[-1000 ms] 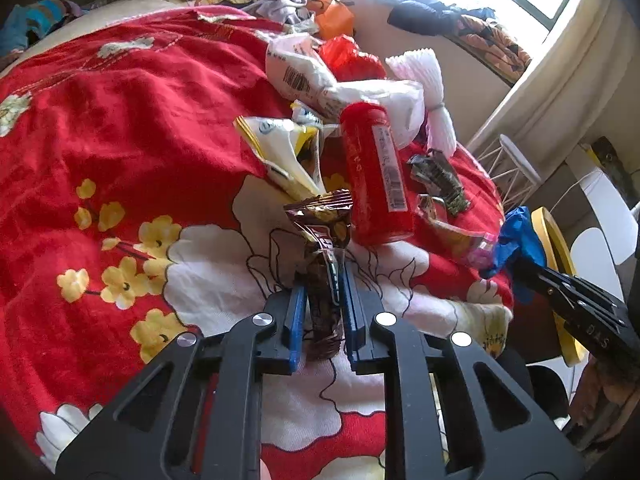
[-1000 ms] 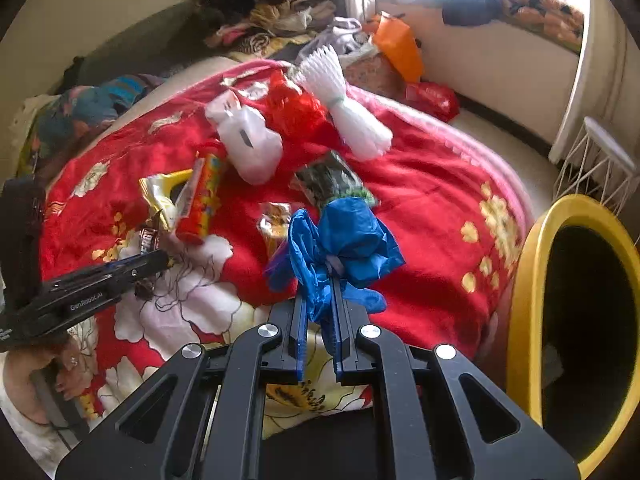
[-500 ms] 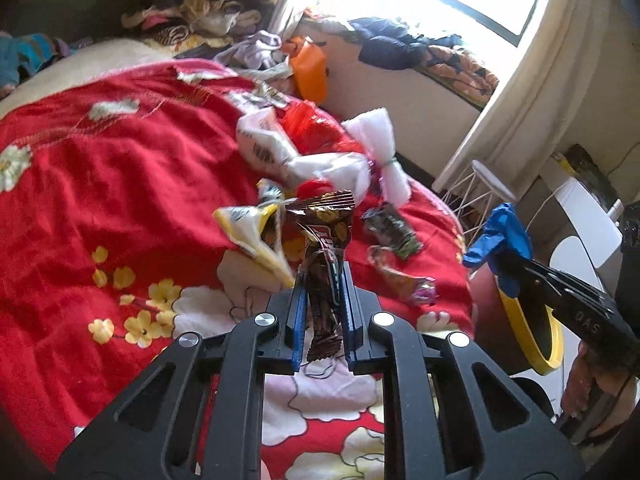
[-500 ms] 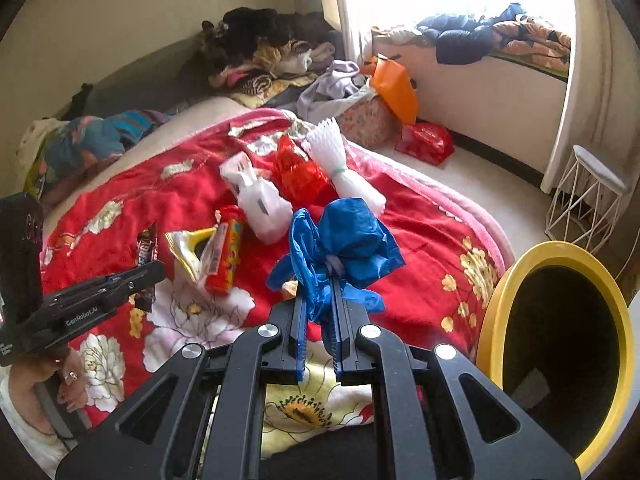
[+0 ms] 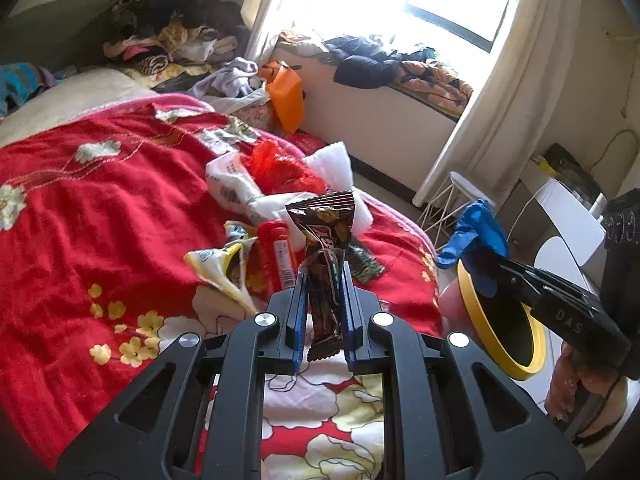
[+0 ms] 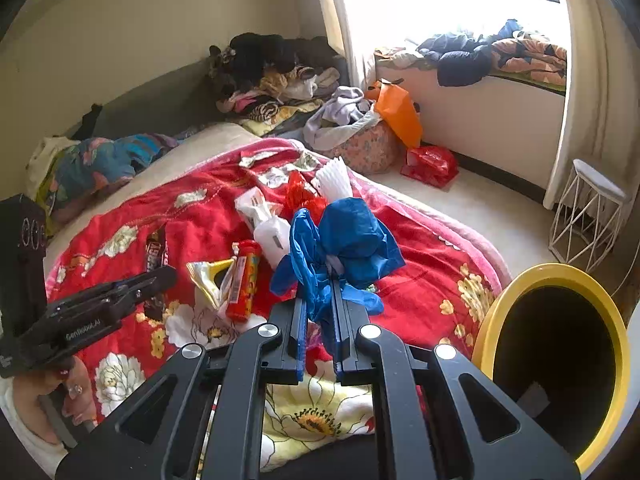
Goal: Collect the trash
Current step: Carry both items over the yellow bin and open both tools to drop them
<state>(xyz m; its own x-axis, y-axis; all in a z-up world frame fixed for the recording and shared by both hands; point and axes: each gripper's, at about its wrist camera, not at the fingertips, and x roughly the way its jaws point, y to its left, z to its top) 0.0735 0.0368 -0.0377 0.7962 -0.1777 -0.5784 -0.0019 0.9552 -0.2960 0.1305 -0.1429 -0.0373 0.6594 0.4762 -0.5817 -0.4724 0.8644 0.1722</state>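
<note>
Bright window light falls across a bedroom where a red flowered blanket point(image 5: 100, 200) is spread over the bed. Trash is seen scattered on the blanket: a red tube point(image 5: 278, 254) lying near the middle, a torn yellow-and-white wrapper point(image 5: 218, 270) just to its left, a white plastic bag point(image 5: 236, 188) farther back, and a crumpled red bag point(image 5: 280, 168) beside it. A dark green wrapper point(image 5: 366, 266) is seen to the right of the tube.

In the left wrist view, the left gripper point(image 5: 323, 280) is held above the blanket, its jaws pinched narrow on a brown candy wrapper point(image 5: 326, 232), which stands upright between the blue pads and is clear of the bedding. In the right wrist view, the right gripper point(image 6: 319, 292) is clamped on a bunched blue plastic bag point(image 6: 344, 240), lifted off the bed and puffed out above the jaws.

At the right, near the foot of the bed, a yellow-rimmed bin point(image 6: 618, 344) is seen with its dark opening facing the cameras. Clothes point(image 6: 276, 72) are piled at the far wall, and a white wire stool point(image 6: 588, 216) is seen by the curtain. A hand point(image 6: 60, 396) is glimpsed at the lower left of the right wrist view, gripping the left tool's handle.
</note>
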